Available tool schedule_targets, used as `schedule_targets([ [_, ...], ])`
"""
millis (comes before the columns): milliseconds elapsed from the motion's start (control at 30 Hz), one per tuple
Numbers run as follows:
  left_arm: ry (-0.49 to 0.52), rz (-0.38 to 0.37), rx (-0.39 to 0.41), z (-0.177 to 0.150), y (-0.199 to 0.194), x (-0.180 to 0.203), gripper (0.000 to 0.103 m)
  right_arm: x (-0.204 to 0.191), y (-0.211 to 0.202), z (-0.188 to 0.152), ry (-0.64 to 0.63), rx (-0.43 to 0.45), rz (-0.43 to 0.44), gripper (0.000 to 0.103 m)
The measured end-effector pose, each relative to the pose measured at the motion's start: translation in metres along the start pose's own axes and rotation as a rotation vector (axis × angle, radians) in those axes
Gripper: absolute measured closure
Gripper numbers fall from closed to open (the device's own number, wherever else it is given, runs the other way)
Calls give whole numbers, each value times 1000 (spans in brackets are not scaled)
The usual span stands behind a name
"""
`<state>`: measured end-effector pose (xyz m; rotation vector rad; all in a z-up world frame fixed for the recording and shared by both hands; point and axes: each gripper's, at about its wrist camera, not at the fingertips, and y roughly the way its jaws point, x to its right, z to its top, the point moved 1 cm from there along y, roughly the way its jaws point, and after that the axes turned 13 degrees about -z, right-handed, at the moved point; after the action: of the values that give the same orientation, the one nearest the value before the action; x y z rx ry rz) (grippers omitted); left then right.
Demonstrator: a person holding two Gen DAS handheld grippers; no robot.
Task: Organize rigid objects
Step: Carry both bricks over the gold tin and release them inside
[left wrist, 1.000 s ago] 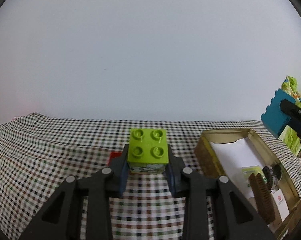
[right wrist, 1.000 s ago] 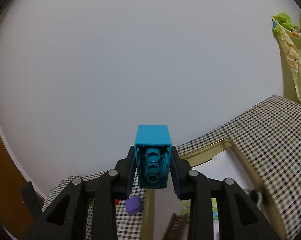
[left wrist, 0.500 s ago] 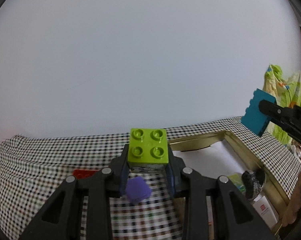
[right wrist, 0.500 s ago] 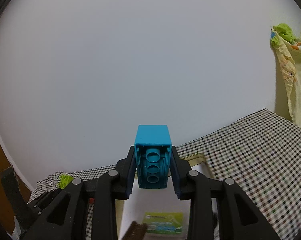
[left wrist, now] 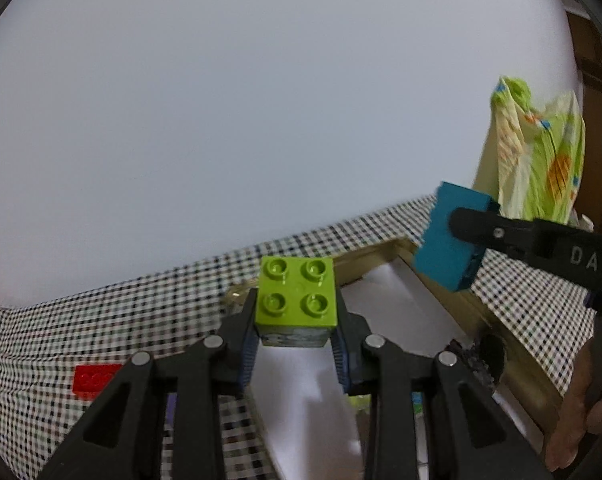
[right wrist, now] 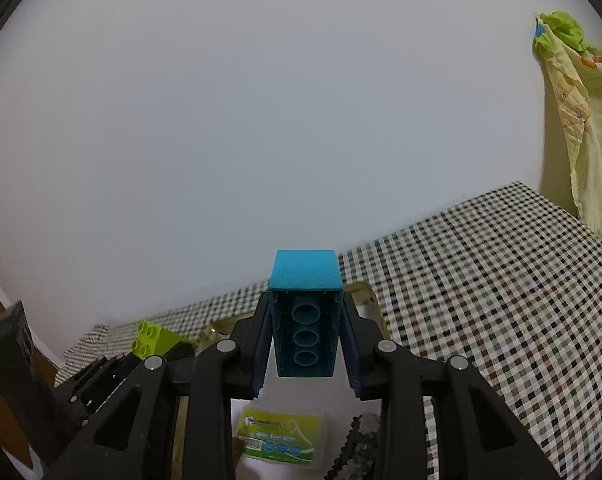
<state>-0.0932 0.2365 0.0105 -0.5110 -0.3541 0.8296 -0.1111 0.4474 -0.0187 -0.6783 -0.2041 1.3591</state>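
My left gripper [left wrist: 297, 340] is shut on a lime green four-stud brick [left wrist: 296, 298], held above the near edge of a gold-rimmed box [left wrist: 385, 249] with a white lining. My right gripper [right wrist: 305, 344] is shut on a teal brick [right wrist: 304, 312], hollow side facing the camera, held above the same box [right wrist: 367, 292]. In the left wrist view the teal brick [left wrist: 451, 236] hangs over the box's far right corner. In the right wrist view the green brick [right wrist: 155, 338] shows at lower left in the left gripper.
A red brick [left wrist: 95, 378] lies on the checked tablecloth [left wrist: 61, 340] left of the box. Inside the box are a clear case with a green label [right wrist: 283, 438] and a dark glittery object [right wrist: 361, 436]. A green and yellow cloth [left wrist: 537, 152] hangs at right.
Both grippers have moved over the box with their bricks still held. The left view has swung right, and the purple cube is now out of sight behind the left gripper.
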Motion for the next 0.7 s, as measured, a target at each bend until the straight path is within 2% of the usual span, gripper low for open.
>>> schedule_targets([
  [200,-14,-17,-84,-1,16,-4,72,3,27,-7,-26,-65,-33,69],
  [367,-52,-42,-152,-5,29,-9,72,5,42,-11,-22,-138,-13,69],
  [433,-48,-46,-168,-7,36,-5,72,16,65,-11,-12,-161,0,69],
  [700,-67,-44,-224,-6,46,-11,72,22,72,-20,15,-217,28,69],
])
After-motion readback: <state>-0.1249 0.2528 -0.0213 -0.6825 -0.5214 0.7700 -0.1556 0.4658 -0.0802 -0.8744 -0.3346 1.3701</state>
